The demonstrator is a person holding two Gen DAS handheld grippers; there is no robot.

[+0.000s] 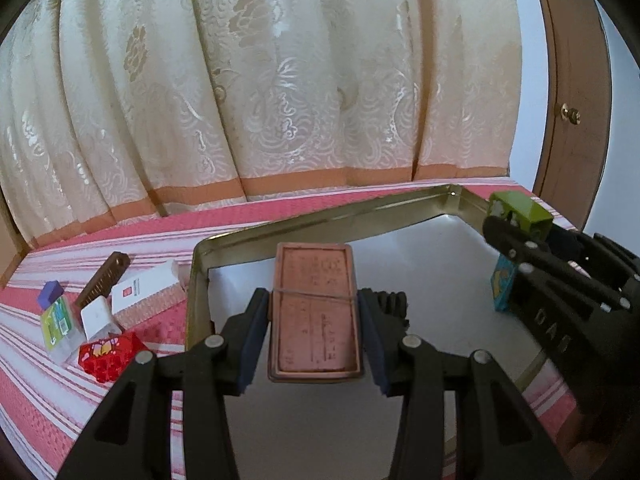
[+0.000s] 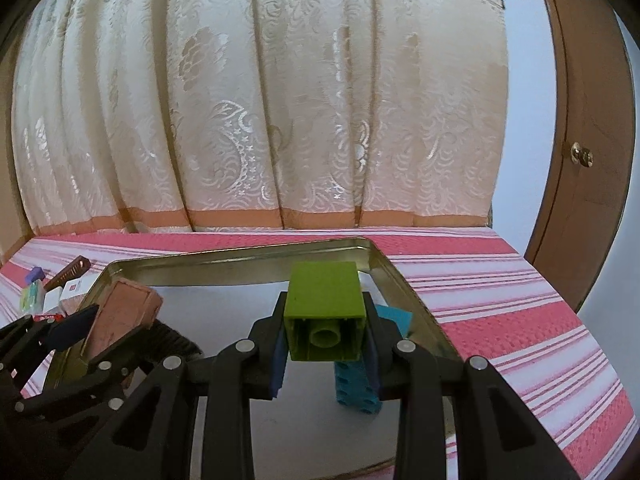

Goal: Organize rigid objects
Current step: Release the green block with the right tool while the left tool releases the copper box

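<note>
The left gripper (image 1: 314,336) clamps a pink box (image 1: 314,312) above a metal tray (image 1: 360,210), seemingly for placing inside. The right gripper (image 2: 326,352) squeezes a green block (image 2: 325,312) over a blue block (image 2: 356,384) in the tray, perhaps grouping them.

The metal tray (image 1: 280,226) shows bare floor at centre frame. A blue block (image 2: 356,384) stands at its right wall. Lower left of the frame, small boxes (image 1: 132,296) crowd the striped cloth (image 2: 500,300), whose right side lies bare.
</note>
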